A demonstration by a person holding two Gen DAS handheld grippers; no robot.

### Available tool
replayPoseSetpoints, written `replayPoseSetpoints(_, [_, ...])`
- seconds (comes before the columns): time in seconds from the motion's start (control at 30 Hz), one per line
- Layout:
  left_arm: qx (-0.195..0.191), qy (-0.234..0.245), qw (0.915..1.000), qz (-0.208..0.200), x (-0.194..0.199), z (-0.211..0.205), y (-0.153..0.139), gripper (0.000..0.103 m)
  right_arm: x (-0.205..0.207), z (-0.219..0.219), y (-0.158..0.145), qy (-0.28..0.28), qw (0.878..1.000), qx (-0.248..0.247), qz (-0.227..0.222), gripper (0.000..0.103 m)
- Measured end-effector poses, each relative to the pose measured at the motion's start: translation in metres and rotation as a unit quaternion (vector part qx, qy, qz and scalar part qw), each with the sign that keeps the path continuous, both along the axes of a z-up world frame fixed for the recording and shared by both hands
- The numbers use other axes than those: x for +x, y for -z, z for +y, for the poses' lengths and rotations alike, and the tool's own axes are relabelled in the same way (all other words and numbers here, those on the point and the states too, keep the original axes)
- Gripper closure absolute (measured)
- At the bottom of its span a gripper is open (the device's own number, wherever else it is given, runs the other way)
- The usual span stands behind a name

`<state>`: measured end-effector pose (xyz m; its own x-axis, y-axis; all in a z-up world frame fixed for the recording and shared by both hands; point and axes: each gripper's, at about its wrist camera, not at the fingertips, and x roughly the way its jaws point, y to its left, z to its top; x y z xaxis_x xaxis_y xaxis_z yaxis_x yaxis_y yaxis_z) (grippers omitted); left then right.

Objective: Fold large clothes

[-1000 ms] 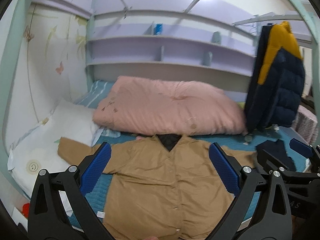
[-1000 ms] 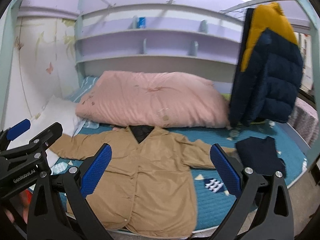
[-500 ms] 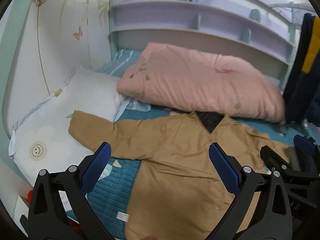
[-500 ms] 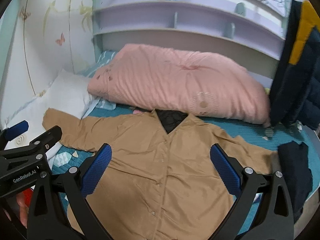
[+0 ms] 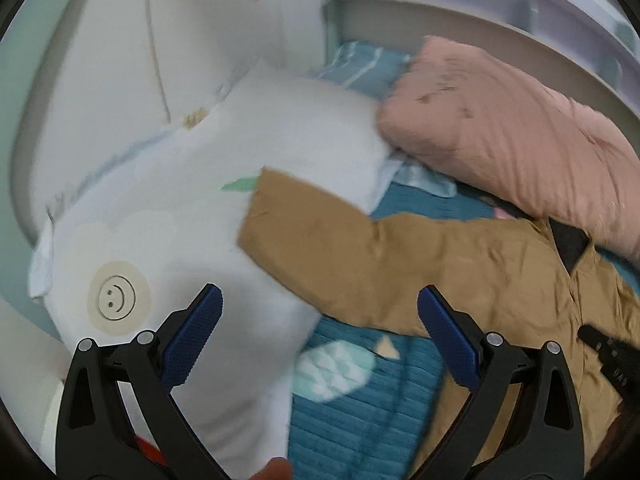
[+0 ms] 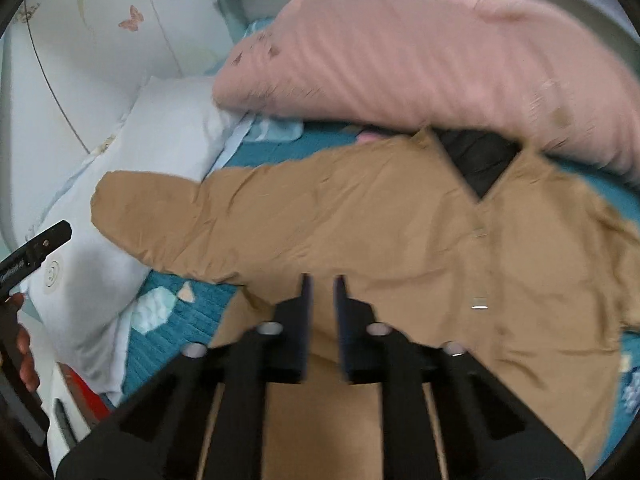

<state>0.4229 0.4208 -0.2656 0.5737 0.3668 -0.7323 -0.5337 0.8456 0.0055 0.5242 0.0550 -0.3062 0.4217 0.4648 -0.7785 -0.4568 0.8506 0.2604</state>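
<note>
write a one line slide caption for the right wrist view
Right gripper, fingers nearly together, above a tan coat spread on the bed, one sleeve on a white pillow.

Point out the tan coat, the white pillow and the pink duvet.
tan coat (image 6: 380, 240), right wrist view, chest panel.
white pillow (image 5: 208, 208), left wrist view, middle of its top face.
pink duvet (image 6: 420, 52), right wrist view, middle.

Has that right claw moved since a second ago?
Yes. The right claw came down toward the tan coat; the pink duvet looms nearer. Its jaws just closed, nothing between.
</note>
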Motion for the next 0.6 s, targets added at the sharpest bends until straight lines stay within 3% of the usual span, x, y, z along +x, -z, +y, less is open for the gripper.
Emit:
replayPoseSetpoints(0.23, [-0.109, -0.055, 0.9925, -0.010, 0.009, 0.069, 0.027, 0.005, 0.014, 0.038, 0.027, -0.030, 0.999, 0.012, 0.022, 0.099])
replayPoseSetpoints(0.43, [-0.136, -0.075, 0.9878, -0.011, 0.032, 0.094, 0.047, 0.007, 0.024, 0.049, 0.046, -0.033, 0.998, 0.027, 0.041, 0.096])
replayPoseSetpoints(0.47, [-0.134, -0.078, 0.9879, -0.002, 0.036, 0.094, 0.049, 0.010, 0.026, 0.052, 0.049, -0.035, 0.998, 0.029, 0.043, 0.096])
replayPoseSetpoints(0.5, [-0.140, -0.075, 0.9873, -0.002, 0.038, 0.094, 0.049, 0.031, 0.027, 0.053, 0.050, -0.035, 0.998, 0.032, 0.046, 0.096])
replayPoseSetpoints(0.57, [-0.157, -0.062, 0.9856, 0.002, 0.045, 0.092, 0.052, 0.050, 0.030, 0.058, 0.056, -0.039, 0.997, 0.038, 0.054, 0.098])
replayPoseSetpoints(0.6, [-0.150, -0.061, 0.9868, 0.011, 0.049, 0.090, 0.053, 0.069, 0.032, 0.060, 0.058, -0.039, 0.997, 0.041, 0.057, 0.099])
